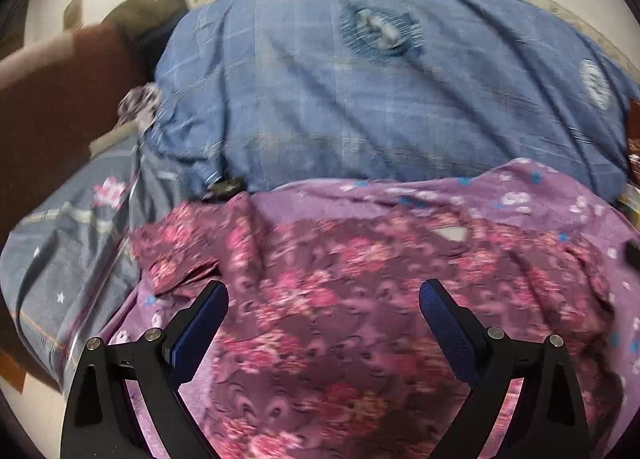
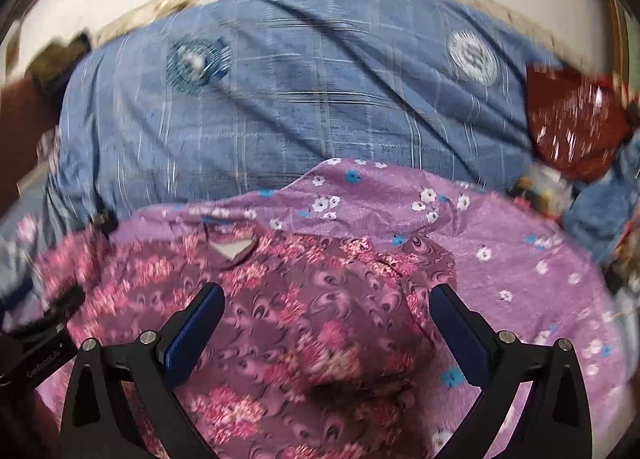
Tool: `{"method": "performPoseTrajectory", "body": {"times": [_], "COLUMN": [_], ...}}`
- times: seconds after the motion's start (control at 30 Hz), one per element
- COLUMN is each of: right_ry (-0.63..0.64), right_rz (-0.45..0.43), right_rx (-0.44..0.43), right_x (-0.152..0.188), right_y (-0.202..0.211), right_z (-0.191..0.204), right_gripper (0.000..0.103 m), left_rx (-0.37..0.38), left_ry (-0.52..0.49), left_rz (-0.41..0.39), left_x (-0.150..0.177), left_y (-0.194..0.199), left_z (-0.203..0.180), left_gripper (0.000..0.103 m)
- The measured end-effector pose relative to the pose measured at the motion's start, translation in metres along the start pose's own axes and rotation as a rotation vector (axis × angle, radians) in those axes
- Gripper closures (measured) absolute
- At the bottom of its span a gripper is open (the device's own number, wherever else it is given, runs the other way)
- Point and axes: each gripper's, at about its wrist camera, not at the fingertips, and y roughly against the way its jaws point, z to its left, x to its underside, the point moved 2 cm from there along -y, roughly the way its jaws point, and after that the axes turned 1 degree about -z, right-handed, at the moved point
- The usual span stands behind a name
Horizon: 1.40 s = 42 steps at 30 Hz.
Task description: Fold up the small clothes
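Note:
A small maroon garment with pink flowers (image 1: 320,299) lies spread on a light purple flowered blanket (image 1: 520,195). Its neck opening (image 1: 450,234) faces away. My left gripper (image 1: 324,299) is open and empty, hovering above the garment's left half. In the right wrist view the same garment (image 2: 320,319) lies below my right gripper (image 2: 326,299), which is open and empty over its right half. The neck opening (image 2: 232,249) shows there too, and the purple blanket (image 2: 520,259) extends to the right. Both views are motion-blurred.
A blue checked quilt (image 1: 360,99) is bunched behind the garment, also in the right wrist view (image 2: 300,99). A grey-blue sheet with stars (image 1: 72,259) lies left. A dark red item (image 2: 572,119) and small clutter (image 2: 540,187) sit right. A brown cushion (image 1: 60,107) is far left.

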Motion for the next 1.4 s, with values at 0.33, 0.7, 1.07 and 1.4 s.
{"method": "performPoseTrajectory", "body": {"times": [0.33,0.7,1.07,1.4], "right_ry": [-0.558,-0.466,-0.488,-0.423], "right_rz": [0.185,0.277,0.088,0.152], "right_rx": [-0.158,0.005,-0.308,-0.746], "right_x": [0.011,0.021,-0.011,-0.001], "right_y": [-0.093,-0.145,-0.092,-0.089], "right_z": [-0.148,-0.132,-0.084,0.069], "right_gripper": [0.026,0.027,0.096,0.095], "left_rx": [-0.150,-0.145,-0.175,-0.016], "left_ry": [0.063,-0.016,0.041,0.168], "left_rz": [0.092,0.064,0.035,0.002], "left_x": [-0.005,0.001,-0.003,-0.005], "left_y": [-0.063,-0.063,-0.053,-0.036], "left_z": [0.039,0.029,0.046,0.084], "left_gripper": [0.006,0.006,0.007,0.007]}}
